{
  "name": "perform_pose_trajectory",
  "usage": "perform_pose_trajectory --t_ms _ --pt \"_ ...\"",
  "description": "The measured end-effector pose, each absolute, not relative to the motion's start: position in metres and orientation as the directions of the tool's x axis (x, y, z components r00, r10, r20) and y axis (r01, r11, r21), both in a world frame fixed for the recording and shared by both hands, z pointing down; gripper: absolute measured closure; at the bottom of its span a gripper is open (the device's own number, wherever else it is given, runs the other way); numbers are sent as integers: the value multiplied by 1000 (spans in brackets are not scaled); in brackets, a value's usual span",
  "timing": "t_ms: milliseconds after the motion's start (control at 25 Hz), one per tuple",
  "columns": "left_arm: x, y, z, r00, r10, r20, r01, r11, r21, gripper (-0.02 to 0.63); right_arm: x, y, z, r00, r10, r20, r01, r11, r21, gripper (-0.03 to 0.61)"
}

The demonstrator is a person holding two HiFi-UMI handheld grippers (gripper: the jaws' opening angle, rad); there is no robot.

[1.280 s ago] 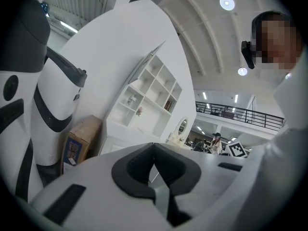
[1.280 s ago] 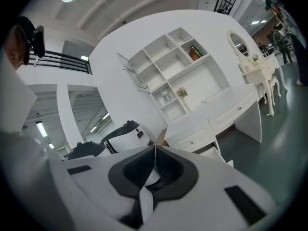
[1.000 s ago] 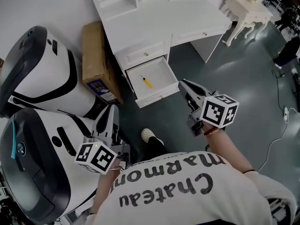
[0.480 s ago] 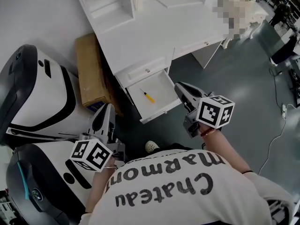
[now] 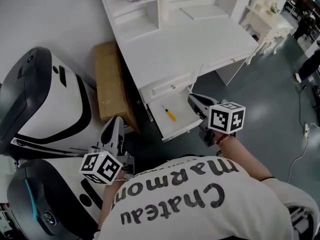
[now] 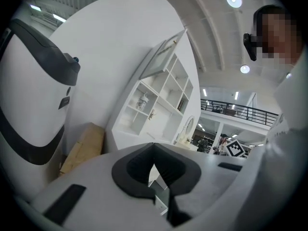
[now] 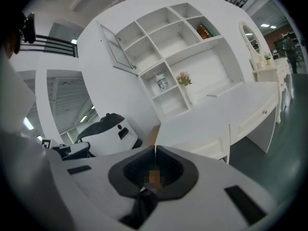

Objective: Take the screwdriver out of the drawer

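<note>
Nearest to us, our left claw (image 5: 114, 125) is closed with nothing in it. Our right claw (image 5: 195, 100), also closed and empty, is at the right side of the open drawer (image 5: 186, 127). Inside lies the yellow-handled screwdriver (image 5: 169, 113), apart from both claws. Behind stands the white bench (image 5: 200, 49).

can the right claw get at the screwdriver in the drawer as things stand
Probably yes. The drawer stands open, the screwdriver lies bare on its floor with nothing over it, and the right claw hangs just beside the drawer's right edge. Its jaws are shut, so they must open first.
</note>
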State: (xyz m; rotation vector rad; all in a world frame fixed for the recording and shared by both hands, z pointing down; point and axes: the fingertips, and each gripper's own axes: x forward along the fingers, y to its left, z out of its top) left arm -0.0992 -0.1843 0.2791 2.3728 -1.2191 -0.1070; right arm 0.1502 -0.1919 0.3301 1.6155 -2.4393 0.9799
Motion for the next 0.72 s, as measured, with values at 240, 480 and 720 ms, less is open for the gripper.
perform_pose_trajectory --t_ms 240,480,720 --pt "-113 -186 305 597 -784 169 -758 -482 439 592 132 -202 365 -459 -743 486 -871 268 -413 549" --pt "-111 -176 355 614 -748 252 -753 -460 471 592 117 -208 433 -458 -639 618 -886 271 -376 549" --pt "-113 -134 434 581 -721 377 -773 -344 533 592 106 -203 529 -428 -501 752 -903 199 -381 549"
